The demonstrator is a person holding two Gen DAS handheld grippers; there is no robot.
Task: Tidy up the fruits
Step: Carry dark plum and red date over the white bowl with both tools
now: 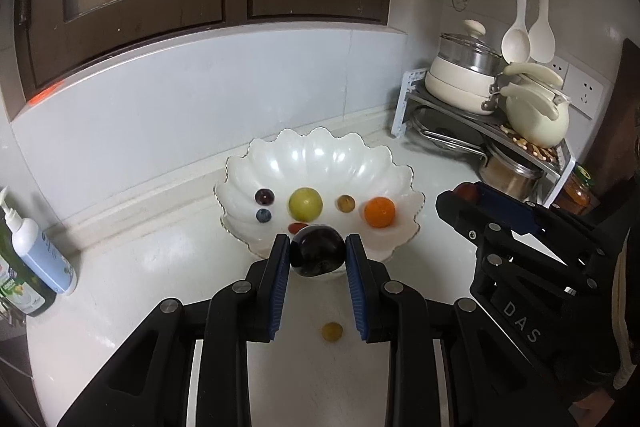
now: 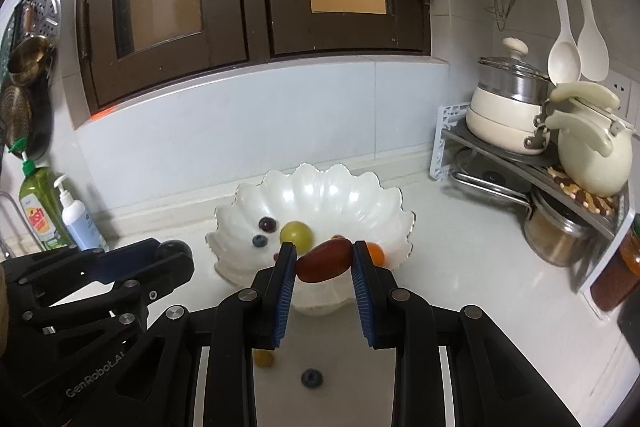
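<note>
Above scalloped bowl: left tool gripping dark plum, right tool gripping red tomato.

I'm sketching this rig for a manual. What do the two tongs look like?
Both tongs, left and right, are matte black linkages with round silver pivot pins and ribbed blue pads on the fingers. White lettering marks their bodies: "DAS" shows on the right one, "GenRobot.AI" on the left. No cables show.
</note>
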